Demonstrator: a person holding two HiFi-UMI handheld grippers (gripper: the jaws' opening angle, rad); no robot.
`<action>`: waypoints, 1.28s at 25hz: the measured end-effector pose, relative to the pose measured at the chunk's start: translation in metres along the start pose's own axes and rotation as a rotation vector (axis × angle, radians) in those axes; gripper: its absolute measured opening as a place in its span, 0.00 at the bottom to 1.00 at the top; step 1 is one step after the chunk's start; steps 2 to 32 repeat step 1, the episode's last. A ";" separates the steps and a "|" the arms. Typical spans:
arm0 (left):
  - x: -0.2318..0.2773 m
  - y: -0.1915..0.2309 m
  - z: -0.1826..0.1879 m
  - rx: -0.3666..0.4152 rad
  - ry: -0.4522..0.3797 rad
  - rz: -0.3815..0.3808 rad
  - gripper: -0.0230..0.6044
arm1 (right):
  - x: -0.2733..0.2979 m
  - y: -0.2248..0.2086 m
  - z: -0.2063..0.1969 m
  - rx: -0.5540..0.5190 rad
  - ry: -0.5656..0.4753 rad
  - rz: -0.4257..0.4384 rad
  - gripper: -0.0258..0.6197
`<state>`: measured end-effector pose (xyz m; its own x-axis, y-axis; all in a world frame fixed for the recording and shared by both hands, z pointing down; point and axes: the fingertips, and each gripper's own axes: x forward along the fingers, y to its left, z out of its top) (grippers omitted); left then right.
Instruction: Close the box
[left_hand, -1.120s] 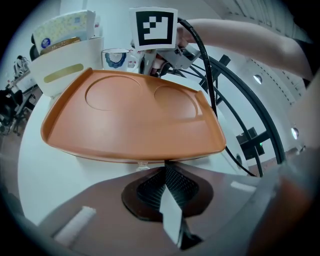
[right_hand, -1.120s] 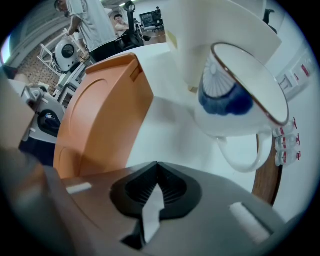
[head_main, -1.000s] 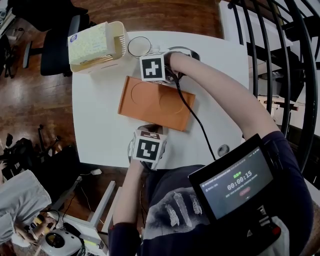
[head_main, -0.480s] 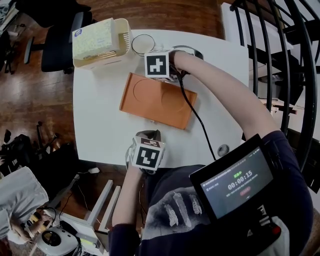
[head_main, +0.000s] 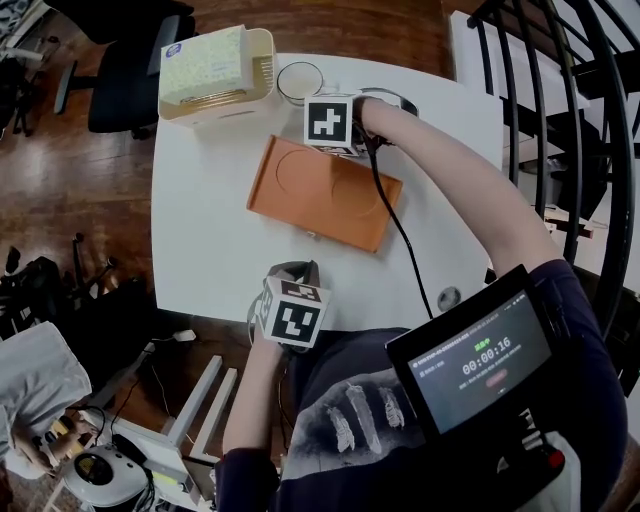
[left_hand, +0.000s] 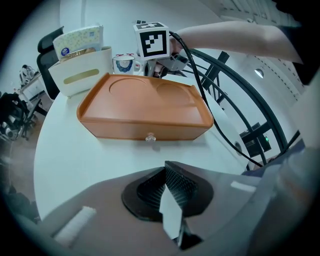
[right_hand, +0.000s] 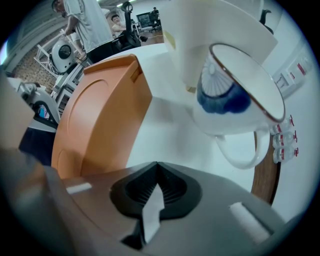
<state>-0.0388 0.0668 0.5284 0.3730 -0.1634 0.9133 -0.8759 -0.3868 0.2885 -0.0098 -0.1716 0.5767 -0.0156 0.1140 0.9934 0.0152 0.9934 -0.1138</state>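
The box (head_main: 325, 192) was plain orange on a white table (head_main: 200, 230). In the upper right of the right gripper view, the cup (right_hand: 235, 100) was white with a blue pattern inside and a dark rim. Both marker cubes (head_main: 330, 122) showed black-and-white squares.

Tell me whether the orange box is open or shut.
Shut: the orange box shows no gap along its front, where the knob sits.

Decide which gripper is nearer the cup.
Right. The right gripper sits just beside the cup, at the box's far edge; the left gripper is at the table's near edge, across the box from it.
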 end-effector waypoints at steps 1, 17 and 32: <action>-0.002 0.000 -0.002 -0.002 0.000 0.000 0.06 | 0.000 0.000 -0.001 0.003 0.000 0.000 0.05; -0.002 0.000 -0.002 -0.002 0.000 0.000 0.06 | 0.000 0.000 -0.001 0.003 0.000 0.000 0.05; -0.002 0.000 -0.002 -0.002 0.000 0.000 0.06 | 0.000 0.000 -0.001 0.003 0.000 0.000 0.05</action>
